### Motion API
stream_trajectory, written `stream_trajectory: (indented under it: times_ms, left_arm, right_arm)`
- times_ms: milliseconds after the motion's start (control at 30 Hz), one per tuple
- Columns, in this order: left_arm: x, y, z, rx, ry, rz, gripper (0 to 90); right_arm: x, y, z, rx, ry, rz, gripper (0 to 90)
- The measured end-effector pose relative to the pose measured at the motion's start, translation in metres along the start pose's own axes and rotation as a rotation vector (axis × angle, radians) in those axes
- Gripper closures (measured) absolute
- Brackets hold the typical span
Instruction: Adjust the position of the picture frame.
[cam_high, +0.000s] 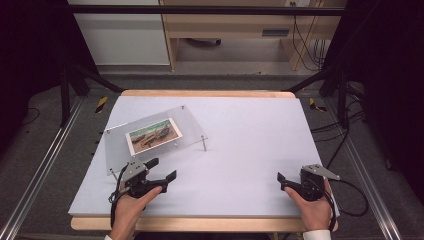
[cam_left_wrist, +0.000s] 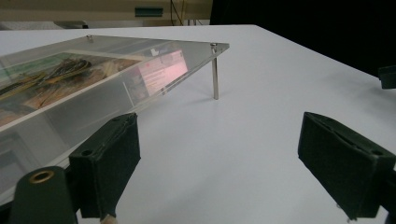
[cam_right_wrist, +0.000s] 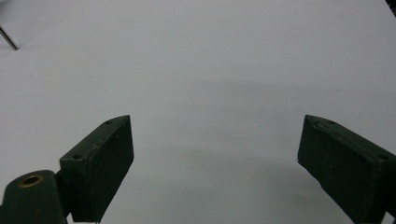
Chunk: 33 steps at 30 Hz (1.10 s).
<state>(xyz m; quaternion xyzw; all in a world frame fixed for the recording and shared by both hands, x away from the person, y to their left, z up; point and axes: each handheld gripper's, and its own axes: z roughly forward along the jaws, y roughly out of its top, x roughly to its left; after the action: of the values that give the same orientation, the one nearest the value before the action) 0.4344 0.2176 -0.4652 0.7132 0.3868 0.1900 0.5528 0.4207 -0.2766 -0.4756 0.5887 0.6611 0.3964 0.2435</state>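
A clear acrylic plate (cam_high: 190, 125) stands on thin metal legs (cam_high: 204, 143) at the table's left middle, with a colour photo card (cam_high: 153, 135) lying on it. My left gripper (cam_high: 162, 169) rests just in front of the plate's near edge, open and holding nothing. In the left gripper view the plate (cam_left_wrist: 116, 51) and card (cam_left_wrist: 70, 74) lie to the left of the open jaws (cam_left_wrist: 233, 168), and one leg (cam_left_wrist: 215, 72) stands ahead. My right gripper (cam_high: 282, 181) sits at the front right, open (cam_right_wrist: 215, 168) over bare tabletop.
The white table sheet (cam_high: 250, 130) covers a wooden top with its front edge (cam_high: 200, 224) near the hands. A metal frame and cables (cam_high: 345, 125) flank the table. One plate leg (cam_right_wrist: 8, 39) shows at the far left in the right gripper view.
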Motion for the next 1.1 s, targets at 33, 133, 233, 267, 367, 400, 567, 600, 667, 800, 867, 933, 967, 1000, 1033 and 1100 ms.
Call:
stream_trajectory:
  times_ms: [33, 133, 233, 267, 367, 400, 567, 600, 667, 800, 867, 933, 967, 1000, 1033, 1100]
  left_arm:
    - [0.0, 0.0, 0.0, -0.001, -0.001, 0.001, 12.4]
    - [-0.002, 0.0, 0.0, 0.008, -0.006, 0.01, 12.2]
    - [-0.004, 0.0, 0.001, 0.009, -0.008, 0.014, 12.1]
    - [-0.006, 0.0, 0.001, 0.016, -0.012, 0.021, 12.0]
    - [-0.007, 0.0, 0.001, 0.02, -0.016, 0.021, 11.9]
    - [-0.009, 0.0, 0.001, 0.024, -0.019, 0.02, 11.8]
    - [-0.015, 0.001, -0.003, 0.039, -0.025, 0.044, 13.8]
    - [-0.017, 0.002, -0.004, 0.039, -0.025, 0.051, 13.7]
    - [-0.018, 0.002, -0.005, 0.039, -0.026, 0.055, 13.5]
    - [-0.02, 0.003, -0.01, 0.033, -0.023, 0.055, 13.1]
    - [-0.019, 0.002, -0.016, 0.037, -0.021, 0.036, 13.1]
    - [-0.019, 0.002, -0.02, 0.037, -0.017, 0.035, 13.3]
    - [-0.018, 0.002, -0.022, 0.034, -0.013, 0.033, 13.6]
    - [-0.018, 0.002, -0.024, 0.027, -0.012, 0.028, 14.0]
    - [-0.018, 0.002, -0.024, 0.027, -0.012, 0.028, 14.3]
    - [-0.018, 0.002, -0.028, 0.025, -0.006, 0.023, 14.4]
  right_arm:
    - [0.0, 0.0, 0.0, 0.0, 0.001, 0.0, 10.8]
    - [0.0, 0.0, 0.0, -0.003, 0.001, -0.001, 10.9]
    - [0.0, 0.0, 0.0, -0.004, 0.003, -0.002, 11.3]
    - [0.0, 0.0, 0.0, -0.005, 0.005, -0.004, 11.6]
    - [0.001, 0.0, 0.0, -0.005, 0.01, -0.004, 12.4]
    - [0.003, 0.0, 0.0, -0.012, 0.02, -0.008, 13.7]
    - [0.011, 0.002, 0.003, -0.027, 0.066, -0.037, 16.1]
    - [0.014, 0.002, 0.003, -0.032, 0.076, -0.044, 16.1]
    - [0.019, 0.003, 0.005, -0.034, 0.103, -0.062, 17.3]
    - [0.027, 0.003, 0.008, -0.03, 0.134, -0.085, 15.9]
    - [0.029, 0.003, 0.01, -0.033, 0.141, -0.092, 15.5]
    - [0.03, 0.003, 0.01, -0.036, 0.145, -0.094, 15.8]
    - [0.03, 0.003, 0.011, -0.037, 0.144, -0.094, 16.3]
    - [0.031, 0.003, 0.011, -0.043, 0.142, -0.093, 16.8]
    - [0.031, 0.003, 0.011, -0.043, 0.142, -0.093, 16.8]
    - [0.032, 0.004, 0.011, -0.059, 0.14, -0.105, 19.7]
